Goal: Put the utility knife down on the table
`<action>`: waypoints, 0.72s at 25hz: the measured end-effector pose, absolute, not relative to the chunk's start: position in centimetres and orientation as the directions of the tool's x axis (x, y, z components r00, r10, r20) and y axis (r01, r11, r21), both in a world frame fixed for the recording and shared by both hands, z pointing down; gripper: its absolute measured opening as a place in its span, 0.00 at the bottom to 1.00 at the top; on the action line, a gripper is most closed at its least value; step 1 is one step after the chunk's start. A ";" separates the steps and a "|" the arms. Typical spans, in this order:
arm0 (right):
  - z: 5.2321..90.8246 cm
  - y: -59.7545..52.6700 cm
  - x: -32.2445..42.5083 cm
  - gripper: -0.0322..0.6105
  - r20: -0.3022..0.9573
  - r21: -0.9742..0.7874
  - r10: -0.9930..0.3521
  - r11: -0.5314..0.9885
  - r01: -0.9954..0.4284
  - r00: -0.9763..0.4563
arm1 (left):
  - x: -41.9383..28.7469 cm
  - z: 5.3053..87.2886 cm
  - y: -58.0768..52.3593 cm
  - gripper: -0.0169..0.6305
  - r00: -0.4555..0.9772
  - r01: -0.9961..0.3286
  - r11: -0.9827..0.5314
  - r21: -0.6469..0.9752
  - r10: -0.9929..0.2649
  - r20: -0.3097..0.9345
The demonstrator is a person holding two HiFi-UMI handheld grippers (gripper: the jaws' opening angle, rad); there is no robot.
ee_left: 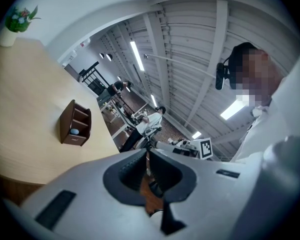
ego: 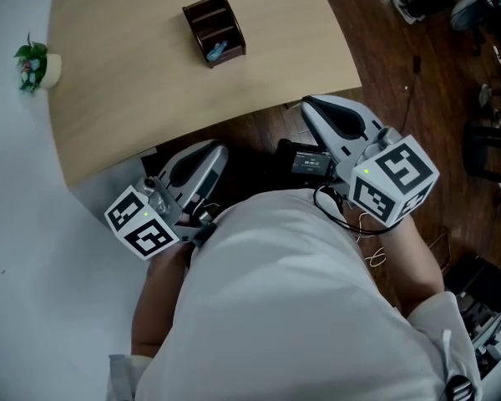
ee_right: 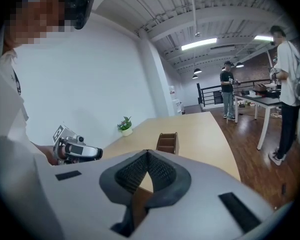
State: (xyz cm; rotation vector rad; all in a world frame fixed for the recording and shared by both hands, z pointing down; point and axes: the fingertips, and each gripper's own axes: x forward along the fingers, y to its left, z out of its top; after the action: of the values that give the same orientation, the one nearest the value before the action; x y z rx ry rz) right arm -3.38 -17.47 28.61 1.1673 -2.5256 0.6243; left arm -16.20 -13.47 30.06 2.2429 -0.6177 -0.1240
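On the pale wooden table point(ego: 142, 98) stands a brown desk organizer point(ego: 215, 28), with a small blue item point(ego: 216, 52) in its front slot; I cannot tell whether that is the utility knife. Both grippers hang close to my body, off the table's near edge. My left gripper point(ego: 220, 151) is shut with nothing between its tips point(ee_left: 147, 152). My right gripper point(ego: 311, 105) is also shut and empty point(ee_right: 148, 152). The organizer point(ee_right: 167, 142) lies ahead of the right jaws, and to the left of the left ones point(ee_left: 75, 124).
A small potted plant point(ego: 33, 63) sits at the table's far left corner. A black device point(ego: 309, 163) hangs between the grippers at my waist. Dark wood floor with cables lies to the right. Other people point(ee_right: 229, 96) stand by a table point(ee_right: 262, 100) far off.
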 end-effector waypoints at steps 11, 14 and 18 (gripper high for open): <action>28.8 -17.8 -0.4 0.05 0.432 -0.273 -0.646 0.572 -0.774 -0.629 | -14.5 30.0 -13.5 0.03 0.863 -0.423 -0.573 0.702 -0.490 0.121; 28.3 -16.8 2.5 0.05 0.433 -0.260 -0.638 0.588 -0.766 -0.637 | -10.9 29.8 -12.3 0.03 0.872 -0.418 -0.576 0.703 -0.472 0.133; 27.8 -15.1 7.4 0.05 0.440 -0.275 -0.626 0.589 -0.760 -0.644 | -5.4 28.9 -10.3 0.03 0.875 -0.425 -0.579 0.696 -0.460 0.151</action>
State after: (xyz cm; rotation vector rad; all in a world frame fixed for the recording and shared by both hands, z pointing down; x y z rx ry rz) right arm 7.42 -15.08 27.83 1.1327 -2.5245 0.6423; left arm -5.43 -10.33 28.95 2.2623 -0.6341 -0.0584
